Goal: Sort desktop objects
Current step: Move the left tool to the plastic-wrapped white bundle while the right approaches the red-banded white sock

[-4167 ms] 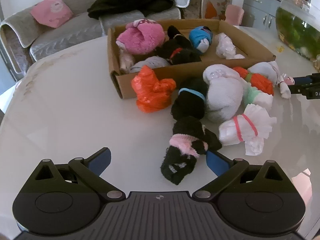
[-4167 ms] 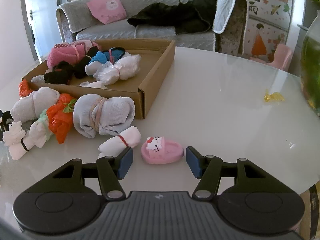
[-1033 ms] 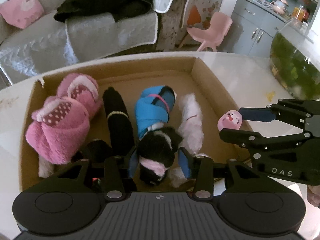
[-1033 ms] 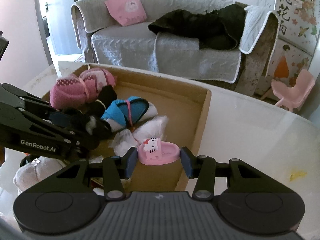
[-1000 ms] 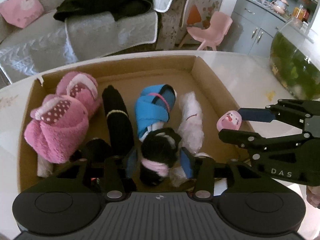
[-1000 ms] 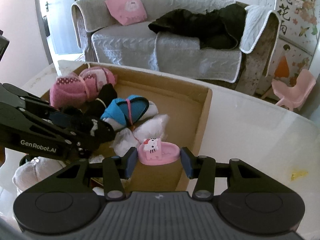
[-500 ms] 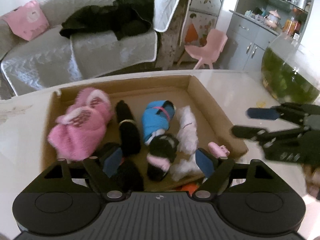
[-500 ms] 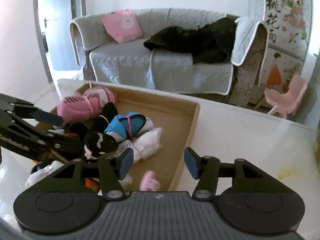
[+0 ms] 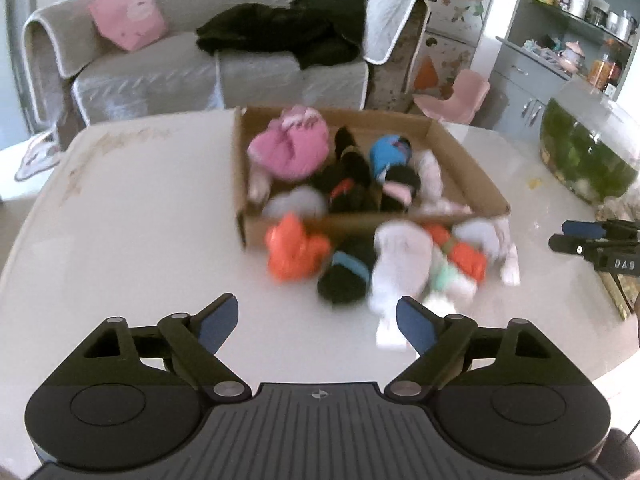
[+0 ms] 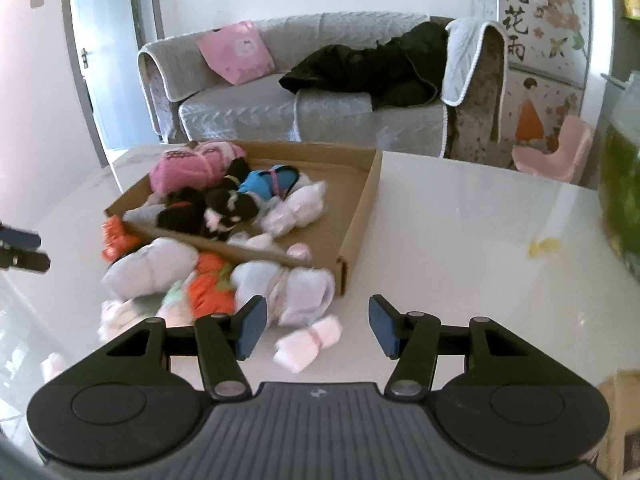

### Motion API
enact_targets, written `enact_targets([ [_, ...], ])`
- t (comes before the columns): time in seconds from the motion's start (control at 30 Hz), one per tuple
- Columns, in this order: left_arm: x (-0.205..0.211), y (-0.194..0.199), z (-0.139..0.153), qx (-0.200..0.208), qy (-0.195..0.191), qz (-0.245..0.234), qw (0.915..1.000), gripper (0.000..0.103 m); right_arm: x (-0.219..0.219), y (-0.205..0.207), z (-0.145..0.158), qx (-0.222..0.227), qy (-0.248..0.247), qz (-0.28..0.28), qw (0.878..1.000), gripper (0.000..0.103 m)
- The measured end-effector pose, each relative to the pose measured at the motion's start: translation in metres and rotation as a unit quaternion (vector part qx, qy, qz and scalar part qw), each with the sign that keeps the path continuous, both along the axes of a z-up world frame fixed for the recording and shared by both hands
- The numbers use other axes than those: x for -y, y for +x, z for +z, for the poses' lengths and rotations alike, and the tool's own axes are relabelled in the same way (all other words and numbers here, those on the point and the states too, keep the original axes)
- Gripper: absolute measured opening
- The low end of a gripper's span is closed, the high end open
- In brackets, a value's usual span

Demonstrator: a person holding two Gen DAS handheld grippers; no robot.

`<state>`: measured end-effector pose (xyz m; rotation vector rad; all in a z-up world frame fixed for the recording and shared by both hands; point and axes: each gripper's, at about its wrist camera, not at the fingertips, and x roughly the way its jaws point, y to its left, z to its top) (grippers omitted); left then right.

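Currently, white roll with pink band (image 10: pixel 309 344): lies on table (image 10: pixel 460 240) just outside cardboard box (image 10: pixel 360 216) front wall, long axis slanting, directly ahead of empty, parted right gripper (image 10: pixel 316 330); left gripper (image 9: pixel 316 326), empty, jaws opening, sits farther off.

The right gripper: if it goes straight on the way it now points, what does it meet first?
Probably the small pink-white roll lying on the table between and just ahead of the open right gripper. Behind it comes the white bundle, then the cardboard box. Depth is hard to judge in this fisheye view.
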<state>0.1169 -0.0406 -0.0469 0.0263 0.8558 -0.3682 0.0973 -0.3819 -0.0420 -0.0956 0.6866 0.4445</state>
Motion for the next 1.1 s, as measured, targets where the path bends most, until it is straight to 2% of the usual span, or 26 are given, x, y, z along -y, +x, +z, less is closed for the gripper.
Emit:
enact_targets([
  [0.27,-0.007,-0.073,-0.015,-0.012,0.005,0.018,0.9998,0.1,-0.003,-0.053,-0.002,-0.004,0.01,-0.003,1.0,0.06],
  [0.4,0.0,-0.103,-0.023,-0.008,0.006,0.018,0.9998,0.102,-0.006,-0.071,-0.003,0.001,0.008,0.001,1.0,0.061],
  [0.57,0.018,-0.125,-0.037,0.003,0.025,0.024,0.9994,0.103,-0.01,-0.076,-0.007,0.007,0.007,0.002,1.0,0.065],
  [0.83,0.041,-0.128,-0.061,0.013,0.041,0.045,0.998,0.103,-0.015,-0.07,-0.02,0.01,-0.004,0.021,1.0,0.067],
  [1.1,0.054,-0.112,-0.079,0.009,0.055,0.077,0.9954,0.103,-0.015,-0.027,-0.037,0.016,-0.031,0.053,0.998,0.068],
])
